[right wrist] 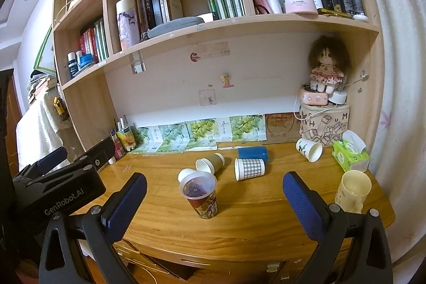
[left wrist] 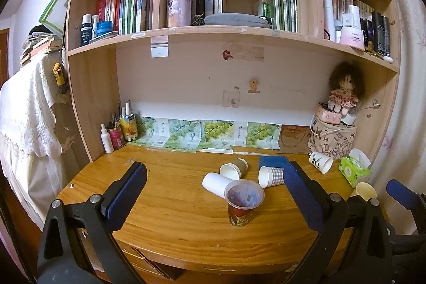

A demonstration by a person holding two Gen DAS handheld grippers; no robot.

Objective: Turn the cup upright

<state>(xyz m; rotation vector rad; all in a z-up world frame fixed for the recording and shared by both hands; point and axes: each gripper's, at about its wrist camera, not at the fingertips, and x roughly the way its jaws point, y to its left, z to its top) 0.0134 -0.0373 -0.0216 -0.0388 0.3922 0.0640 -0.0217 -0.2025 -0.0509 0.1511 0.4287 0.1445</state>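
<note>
left tongs (left wrist: 214, 185) released, right tongs (right wrist: 214, 194) released, both short of the bench (right wrist: 170, 228) front edge | gingham paper cup (right wrist: 249, 169) on its side mid-bench, beside blue cup (right wrist: 253, 153) | approach side-on, pinch mid-wall lightly, rotate mouth upward.

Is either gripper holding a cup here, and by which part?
Nothing is held. The left gripper and right gripper are both open and empty, short of the upright red cup.

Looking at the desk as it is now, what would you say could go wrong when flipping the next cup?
The plain white cup lies touching the upright red printed cup; grabbing it may topple that one. The checked cup rests against the blue cup, which could roll. The cream cup stands near the desk edge.
</note>
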